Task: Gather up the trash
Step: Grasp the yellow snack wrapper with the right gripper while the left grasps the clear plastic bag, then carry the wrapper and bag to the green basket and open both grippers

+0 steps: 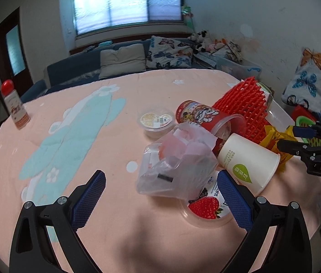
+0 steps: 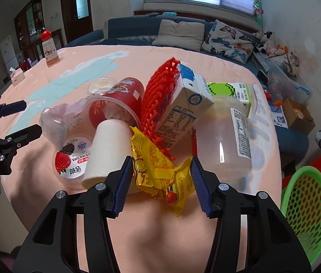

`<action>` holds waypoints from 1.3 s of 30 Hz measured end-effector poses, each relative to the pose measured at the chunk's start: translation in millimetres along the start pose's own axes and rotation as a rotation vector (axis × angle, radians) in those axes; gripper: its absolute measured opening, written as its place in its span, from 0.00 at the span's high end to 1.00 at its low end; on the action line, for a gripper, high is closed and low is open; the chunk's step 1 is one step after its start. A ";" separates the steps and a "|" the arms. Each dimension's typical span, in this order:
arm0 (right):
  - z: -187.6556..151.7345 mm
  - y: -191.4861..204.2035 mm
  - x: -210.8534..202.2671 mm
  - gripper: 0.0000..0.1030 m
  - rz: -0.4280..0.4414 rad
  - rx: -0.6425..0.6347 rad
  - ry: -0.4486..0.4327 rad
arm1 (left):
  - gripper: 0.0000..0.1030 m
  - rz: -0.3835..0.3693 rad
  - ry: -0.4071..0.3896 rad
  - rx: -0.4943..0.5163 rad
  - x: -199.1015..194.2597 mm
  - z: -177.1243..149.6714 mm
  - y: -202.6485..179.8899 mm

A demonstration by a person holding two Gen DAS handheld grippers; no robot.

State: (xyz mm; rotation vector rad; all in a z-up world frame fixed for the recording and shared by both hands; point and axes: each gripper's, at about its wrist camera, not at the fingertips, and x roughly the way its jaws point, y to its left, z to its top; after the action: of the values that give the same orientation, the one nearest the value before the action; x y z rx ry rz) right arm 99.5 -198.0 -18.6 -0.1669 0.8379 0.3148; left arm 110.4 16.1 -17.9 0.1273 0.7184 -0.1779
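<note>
A heap of trash lies on the pink cloth: a yellow wrapper, a white paper cup, a red cup, red foam netting, a milk carton, a clear jar, a strawberry yogurt cup and a clear plastic bag. My right gripper is open with its fingers on either side of the yellow wrapper. My left gripper is open, low over the cloth in front of the clear bag and the yogurt cup.
A green mesh basket sits low at the right beside the table, with a red one behind it. A red-capped bottle and a tissue box stand at the far left. A sofa with cushions is behind.
</note>
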 end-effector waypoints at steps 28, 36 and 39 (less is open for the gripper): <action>-18.3 -5.1 -44.6 0.82 0.048 0.097 -0.082 | 0.69 -0.111 -0.024 0.108 -8.3 -12.8 -15.0; -25.2 -19.8 -79.7 0.83 0.041 0.145 -0.156 | 0.69 -0.111 -0.099 0.094 -52.2 -11.9 -14.3; -30.6 -27.4 -91.2 0.83 0.028 0.166 -0.179 | 0.69 -0.136 -0.114 0.090 -66.0 -6.2 -15.1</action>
State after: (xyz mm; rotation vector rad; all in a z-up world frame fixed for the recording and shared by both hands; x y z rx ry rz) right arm 30.1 -250.8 30.2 0.0274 0.6858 0.2803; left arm 54.5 10.3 20.5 0.1528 0.6053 -0.3448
